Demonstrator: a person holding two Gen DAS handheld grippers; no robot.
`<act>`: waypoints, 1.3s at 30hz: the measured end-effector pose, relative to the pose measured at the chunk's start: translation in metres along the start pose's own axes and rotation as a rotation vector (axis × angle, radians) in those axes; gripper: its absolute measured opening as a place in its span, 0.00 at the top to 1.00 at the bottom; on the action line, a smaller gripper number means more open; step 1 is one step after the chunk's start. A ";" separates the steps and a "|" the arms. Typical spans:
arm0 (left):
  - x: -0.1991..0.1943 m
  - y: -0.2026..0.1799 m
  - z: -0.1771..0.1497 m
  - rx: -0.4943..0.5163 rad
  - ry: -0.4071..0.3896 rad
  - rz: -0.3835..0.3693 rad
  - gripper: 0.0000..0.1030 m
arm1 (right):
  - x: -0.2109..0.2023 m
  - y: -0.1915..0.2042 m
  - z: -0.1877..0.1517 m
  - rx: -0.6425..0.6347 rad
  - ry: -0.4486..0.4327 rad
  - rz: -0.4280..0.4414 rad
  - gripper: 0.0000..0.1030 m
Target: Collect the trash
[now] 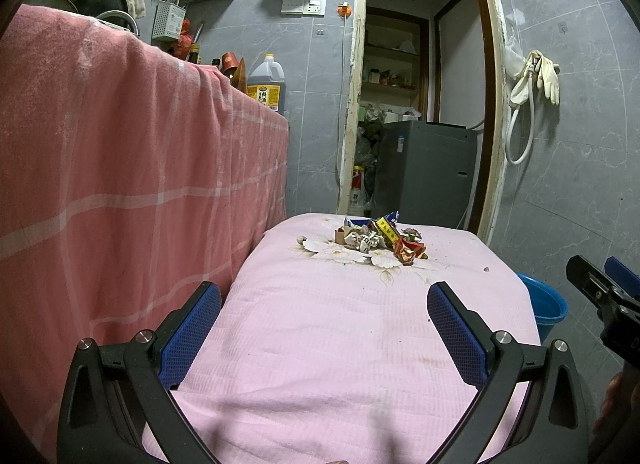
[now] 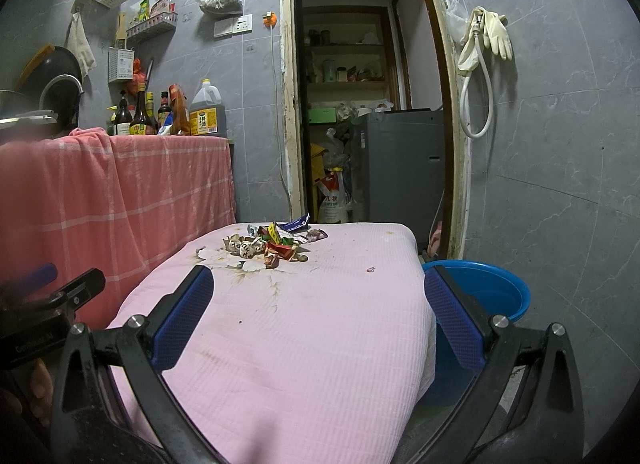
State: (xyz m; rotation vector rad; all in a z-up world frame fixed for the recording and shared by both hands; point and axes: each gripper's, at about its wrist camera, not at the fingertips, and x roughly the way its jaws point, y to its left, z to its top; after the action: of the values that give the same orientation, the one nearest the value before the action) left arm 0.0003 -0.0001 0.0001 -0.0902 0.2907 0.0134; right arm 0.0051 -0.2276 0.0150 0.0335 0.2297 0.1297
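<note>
A pile of crumpled wrappers and paper trash point(image 1: 378, 240) lies at the far end of a table with a pink cloth point(image 1: 340, 344); it also shows in the right wrist view point(image 2: 272, 246). My left gripper point(image 1: 324, 300) is open and empty above the near part of the cloth, well short of the pile. My right gripper point(image 2: 318, 296) is open and empty over the table's right side; it shows at the right edge of the left wrist view point(image 1: 604, 284). A blue basin point(image 2: 486, 290) stands on the floor right of the table.
A counter draped in a red checked cloth point(image 1: 120, 184) stands left, with bottles point(image 2: 140, 116) and an oil jug point(image 2: 207, 110) on it. A doorway with a grey washing machine point(image 2: 400, 164) is behind the table. A small pink scrap point(image 2: 371, 269) lies on the cloth.
</note>
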 end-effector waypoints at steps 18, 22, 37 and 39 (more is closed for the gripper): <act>0.004 0.004 -0.002 -0.002 0.004 0.009 0.02 | -0.002 0.001 -0.004 0.004 0.013 -0.002 0.00; 0.012 0.007 -0.003 -0.013 0.009 0.019 0.02 | 0.005 0.001 -0.001 0.009 0.023 -0.001 0.00; 0.028 0.011 0.018 -0.035 0.014 0.035 0.02 | 0.025 0.000 0.022 0.007 -0.011 0.020 0.00; 0.032 0.011 0.021 -0.038 0.013 0.039 0.02 | 0.031 -0.001 0.025 0.009 -0.019 0.027 0.00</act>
State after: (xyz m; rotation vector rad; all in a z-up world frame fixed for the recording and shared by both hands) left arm 0.0363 0.0131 0.0096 -0.1224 0.3048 0.0568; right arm 0.0409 -0.2250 0.0325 0.0470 0.2112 0.1552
